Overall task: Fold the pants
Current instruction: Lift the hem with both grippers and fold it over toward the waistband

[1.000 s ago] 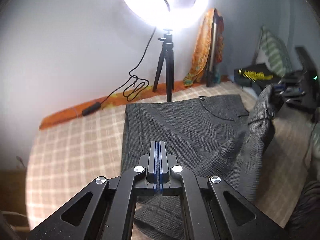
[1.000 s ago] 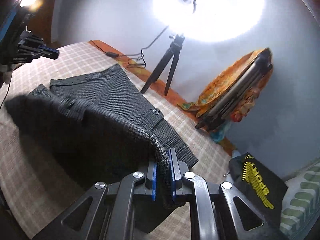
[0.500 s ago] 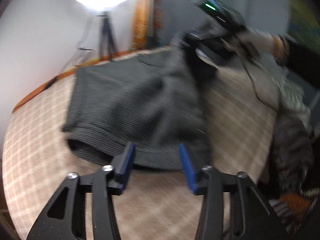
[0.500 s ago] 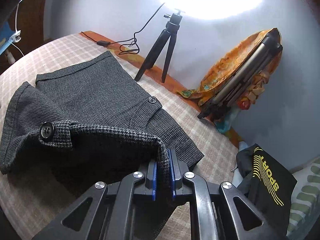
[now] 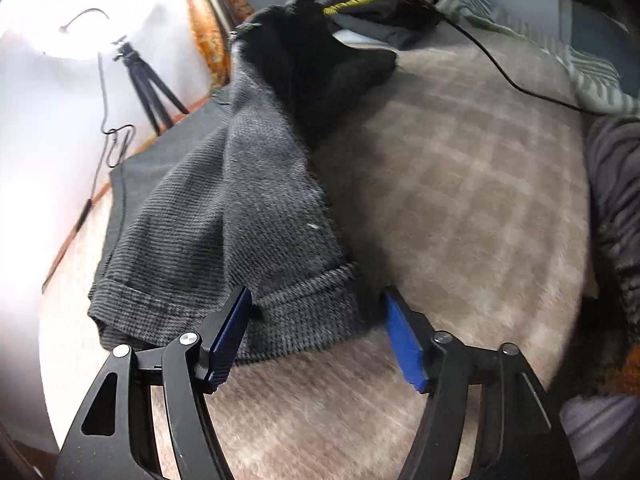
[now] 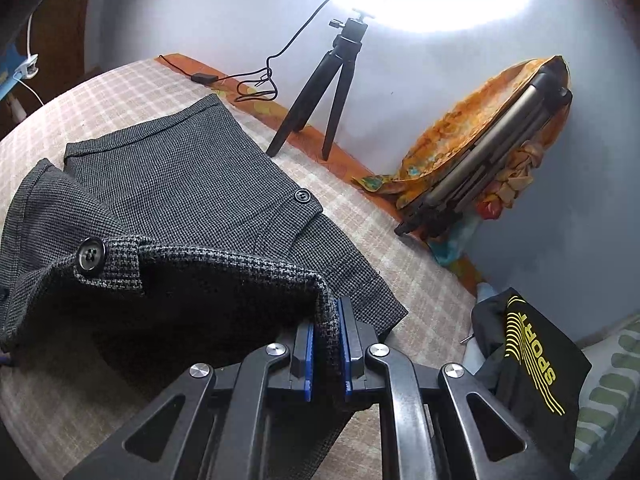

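Observation:
Grey houndstooth pants [image 5: 224, 208] lie on a checked bed cover [image 5: 460, 208], one leg folded over the other. My left gripper [image 5: 316, 336] is open, its blue pads on either side of the hem of the upper leg, touching nothing I can see. My right gripper [image 6: 325, 344] is shut on the waistband of the pants [image 6: 180, 184] and holds it raised above the bed; a black button [image 6: 91, 256] sits on the lifted band. The raised waistband also shows dark at the top of the left wrist view.
A ring light on a black tripod [image 6: 320, 92] stands at the wall with its cable [image 6: 256, 80]. A folded tripod in orange cloth [image 6: 492, 144] leans on the wall. A black "SPORT" bag [image 6: 528, 356] lies at the right. A striped pillow [image 5: 592, 76] lies beyond.
My left gripper opened, let go of the cloth and swung to the hem of the leg. My right gripper kept its hold on the waistband and lowered it a little.

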The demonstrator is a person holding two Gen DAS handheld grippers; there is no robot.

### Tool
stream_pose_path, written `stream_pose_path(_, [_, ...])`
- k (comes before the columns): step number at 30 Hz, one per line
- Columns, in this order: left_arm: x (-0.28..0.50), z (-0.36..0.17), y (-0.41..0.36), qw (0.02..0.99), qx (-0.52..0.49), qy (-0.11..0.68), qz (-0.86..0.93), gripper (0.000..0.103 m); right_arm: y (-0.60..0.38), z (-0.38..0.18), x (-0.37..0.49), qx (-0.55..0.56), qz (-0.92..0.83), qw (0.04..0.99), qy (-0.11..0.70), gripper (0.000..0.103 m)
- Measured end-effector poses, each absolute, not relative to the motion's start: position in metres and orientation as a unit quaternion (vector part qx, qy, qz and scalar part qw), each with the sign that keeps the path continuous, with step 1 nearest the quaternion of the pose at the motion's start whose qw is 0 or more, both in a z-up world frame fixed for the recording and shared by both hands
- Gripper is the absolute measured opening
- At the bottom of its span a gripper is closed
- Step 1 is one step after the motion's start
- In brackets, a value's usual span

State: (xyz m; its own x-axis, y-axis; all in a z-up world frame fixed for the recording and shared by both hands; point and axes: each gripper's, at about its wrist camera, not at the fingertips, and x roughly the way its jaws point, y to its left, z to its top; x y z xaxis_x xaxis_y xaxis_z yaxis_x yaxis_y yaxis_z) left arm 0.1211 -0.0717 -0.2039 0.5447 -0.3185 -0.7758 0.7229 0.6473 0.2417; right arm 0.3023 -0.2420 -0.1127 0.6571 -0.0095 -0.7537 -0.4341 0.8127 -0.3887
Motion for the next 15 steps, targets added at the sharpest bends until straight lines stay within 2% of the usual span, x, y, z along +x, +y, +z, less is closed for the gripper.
stream_pose_path(4, [0.133,-0.200,-0.061,0.854,0.246,0.360,-0.285,0.060,-0.245,-0.114,0.301,-0.280,0.123,0.865,0.397,0.008])
stream_pose_path(5, [0.135,-0.197,-0.058,0.858,0.233,0.357,-0.285,0.052,-0.247,-0.114,0.300,-0.279,0.124,0.865,0.398,0.008])
stream_pose_path(8, [0.142,-0.185,-0.043,0.877,0.192,0.343,-0.275,0.038,-0.251,-0.114,0.297,-0.275,0.128,0.864,0.402,0.008])
stream_pose_path(15, [0.182,-0.148,0.007,0.909,0.091,0.322,-0.246,0.033,-0.262,-0.111,0.284,-0.263,0.140,0.864,0.407,0.008])
